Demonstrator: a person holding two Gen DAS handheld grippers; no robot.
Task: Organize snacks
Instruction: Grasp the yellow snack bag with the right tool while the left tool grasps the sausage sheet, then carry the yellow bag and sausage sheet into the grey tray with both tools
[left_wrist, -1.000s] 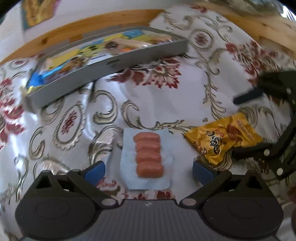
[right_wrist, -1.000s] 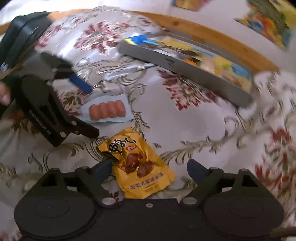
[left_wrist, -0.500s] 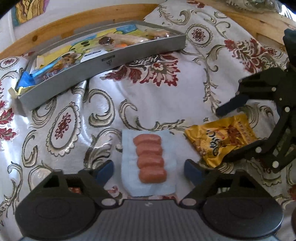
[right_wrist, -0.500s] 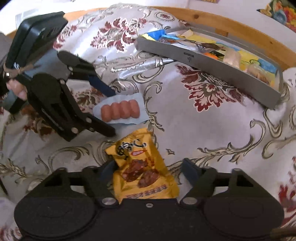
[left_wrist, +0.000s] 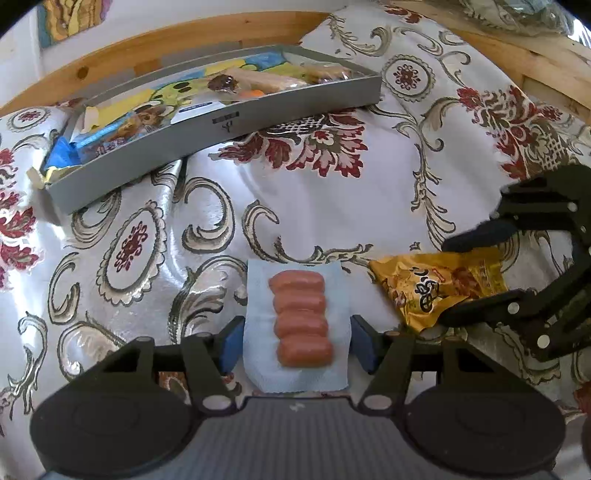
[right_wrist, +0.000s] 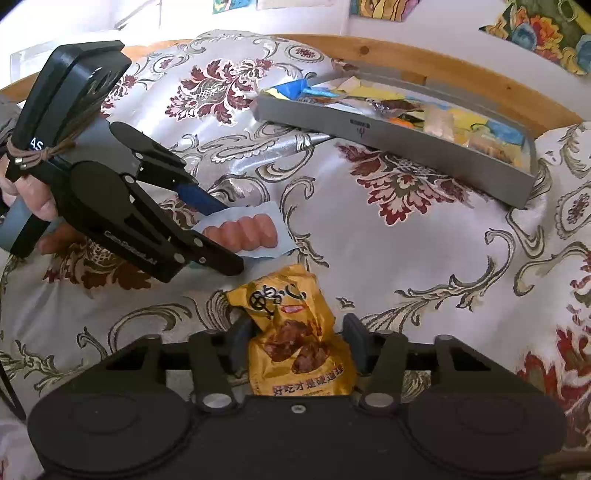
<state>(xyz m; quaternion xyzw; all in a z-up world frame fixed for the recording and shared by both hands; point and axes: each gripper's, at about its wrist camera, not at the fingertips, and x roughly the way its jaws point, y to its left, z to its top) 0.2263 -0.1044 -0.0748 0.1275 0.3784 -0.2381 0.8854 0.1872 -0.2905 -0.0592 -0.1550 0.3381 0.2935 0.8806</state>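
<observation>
A pack of pink sausages on pale blue backing lies on the patterned cloth. My left gripper has its blue pads against the pack's two long edges. In the right wrist view the same gripper straddles the sausage pack. To the right of it lies a yellow snack packet. My right gripper is pressed on both sides of this packet, which bulges between the fingers. A grey tray with several wrapped snacks sits at the back.
The grey tray stands near the wooden table rim, beyond a stretch of bare flowered cloth. A person's hand holds the left gripper's handle. The two grippers work side by side, a short gap apart.
Both grippers moved forward over their packs and their fingers narrowed from wide apart until they touch the packs' sides. The tray and both packs stayed where they were.
</observation>
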